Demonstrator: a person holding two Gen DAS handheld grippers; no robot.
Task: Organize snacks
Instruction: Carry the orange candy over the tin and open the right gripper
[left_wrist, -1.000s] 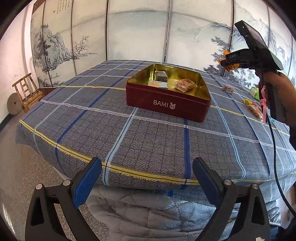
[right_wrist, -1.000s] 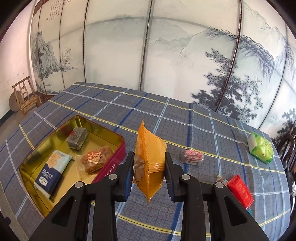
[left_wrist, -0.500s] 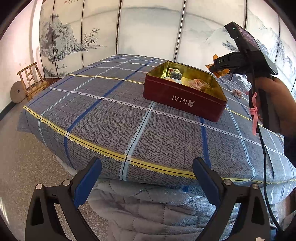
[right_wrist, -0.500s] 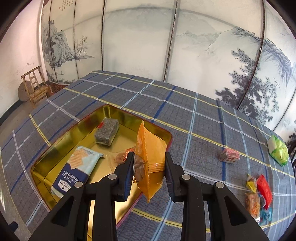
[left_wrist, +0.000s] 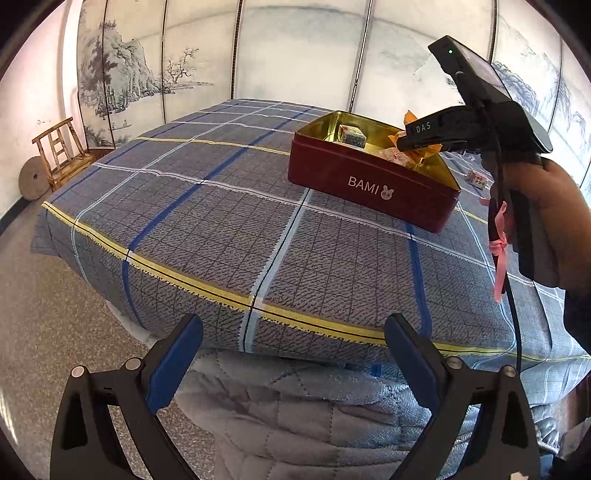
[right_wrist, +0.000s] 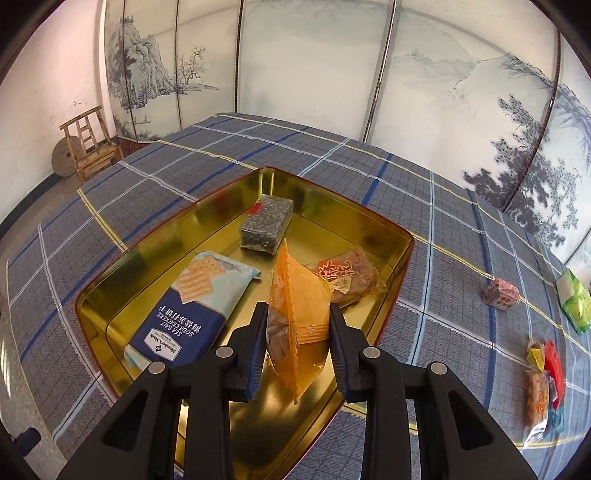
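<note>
My right gripper (right_wrist: 298, 325) is shut on an orange snack packet (right_wrist: 301, 299) and holds it upright above the red tin (right_wrist: 384, 314) with the gold inside. In the tin lie a blue soda cracker pack (right_wrist: 192, 306), a dark grainy bar (right_wrist: 266, 225) and a clear-wrapped pastry (right_wrist: 347, 277). The left wrist view shows the same red tin (left_wrist: 369, 184) marked BAMI, with the right gripper (left_wrist: 421, 142) over it in a person's hand (left_wrist: 546, 218). My left gripper (left_wrist: 291, 358) stands open and empty, off the near edge of the plaid-covered table (left_wrist: 221, 229).
Loose snacks lie right of the tin: a small pink patterned packet (right_wrist: 501, 292), a green packet (right_wrist: 574, 301) and a pile of red and orange packets (right_wrist: 545, 380). A wooden chair (right_wrist: 90, 146) and a round stone stand by the left wall. A painted folding screen backs the table.
My right gripper has carried the orange packet leftward and down, from beside the tin to over its inside. The left gripper has stayed open and has hardly moved.
</note>
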